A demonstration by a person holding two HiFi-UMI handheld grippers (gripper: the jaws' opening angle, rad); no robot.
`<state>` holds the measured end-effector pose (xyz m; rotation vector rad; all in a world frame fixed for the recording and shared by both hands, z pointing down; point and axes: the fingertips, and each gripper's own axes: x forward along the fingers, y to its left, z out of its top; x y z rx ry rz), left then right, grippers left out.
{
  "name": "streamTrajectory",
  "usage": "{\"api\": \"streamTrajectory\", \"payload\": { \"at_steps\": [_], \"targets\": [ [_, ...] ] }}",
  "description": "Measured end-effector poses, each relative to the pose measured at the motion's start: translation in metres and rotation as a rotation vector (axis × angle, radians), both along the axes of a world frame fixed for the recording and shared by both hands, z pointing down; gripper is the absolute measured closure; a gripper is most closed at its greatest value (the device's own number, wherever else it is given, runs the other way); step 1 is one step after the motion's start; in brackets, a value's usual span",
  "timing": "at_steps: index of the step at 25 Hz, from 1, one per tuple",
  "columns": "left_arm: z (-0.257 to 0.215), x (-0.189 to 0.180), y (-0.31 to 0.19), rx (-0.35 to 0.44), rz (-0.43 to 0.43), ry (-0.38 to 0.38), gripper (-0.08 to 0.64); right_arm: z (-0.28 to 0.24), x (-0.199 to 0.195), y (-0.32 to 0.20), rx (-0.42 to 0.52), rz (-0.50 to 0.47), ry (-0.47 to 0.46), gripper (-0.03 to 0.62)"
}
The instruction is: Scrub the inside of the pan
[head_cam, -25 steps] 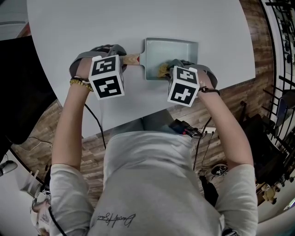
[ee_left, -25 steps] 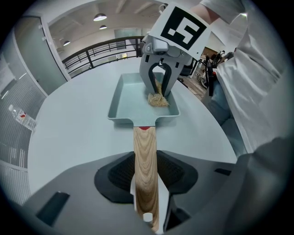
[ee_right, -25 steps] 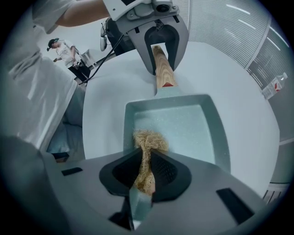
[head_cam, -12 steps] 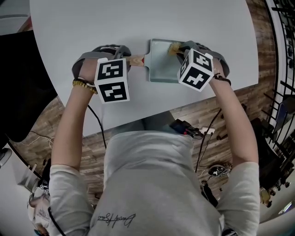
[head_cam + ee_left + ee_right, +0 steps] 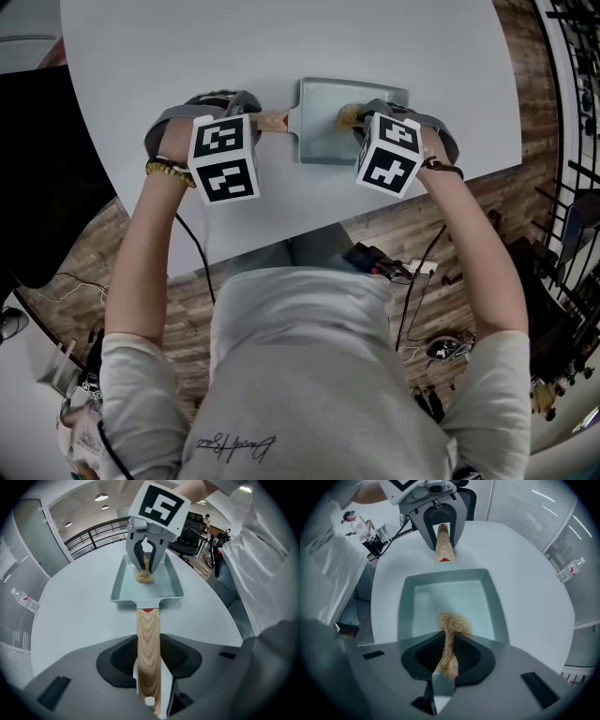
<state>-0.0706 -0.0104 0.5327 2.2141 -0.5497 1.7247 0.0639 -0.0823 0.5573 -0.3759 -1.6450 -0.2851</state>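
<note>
Pan (image 5: 321,136): rectangular, pale grey-green, set flat on the round white table (image 5: 187,56) near the person's edge. No dirt can be made out on its floor.

Its wooden handle (image 5: 148,644) points to the person's left and is clamped between the jaws of the left gripper (image 5: 149,686).

A tan fibrous scrubber (image 5: 452,623) is pinched in the closed jaws of the right gripper (image 5: 445,667). Its tuft is pressed on the pan floor, about mid-pan.

Step judged: scrubbing under way.

To be done well:
- The handle grip should be held firm, so the pan is not slid across the smooth table.
- Strokes should be carried the full length of the floor, then into the corners and along the walls.
- Pressure should be kept downward and moderate, as a hard drag would likely pull the soft wad from the jaws.
- The jaw tips should be kept off the pan's surface, with only the fibre touching.
</note>
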Motion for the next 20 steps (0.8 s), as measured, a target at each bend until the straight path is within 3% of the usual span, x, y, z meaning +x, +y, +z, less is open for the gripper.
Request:
{"api": "streamTrajectory", "payload": {
  "at_steps": [8,20],
  "targets": [
    [0.001,-0.003,-0.002,0.007,-0.001,-0.012,0.405,0.000,0.024,0.043,-0.147,0.007,0.076,0.525],
    [0.002,0.000,0.002,-0.009,0.040,-0.018,0.405,-0.001,0.029,0.050,-0.155,0.008,0.054,0.525]
  ]
}}
